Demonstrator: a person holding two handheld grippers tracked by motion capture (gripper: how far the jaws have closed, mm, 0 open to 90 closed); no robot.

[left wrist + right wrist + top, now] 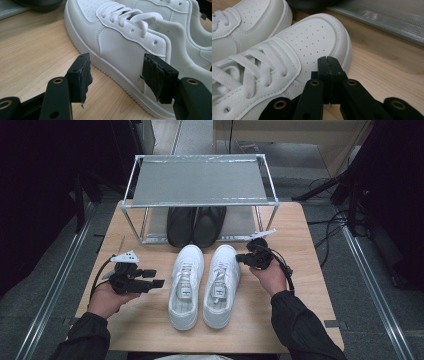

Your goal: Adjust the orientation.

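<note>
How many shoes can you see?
4. Two white sneakers, the left one and the right one, sit side by side on the table. Two black shoes sit on the rack's bottom shelf.

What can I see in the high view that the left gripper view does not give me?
High view alone: the metal rack with black shoes on its lower shelf, both hands, and the right gripper, shut beside the right white sneaker.

Left gripper view alone: the left gripper with open jaws, nothing between the pads.

Both: the left white sneaker and the wooden table.
</note>
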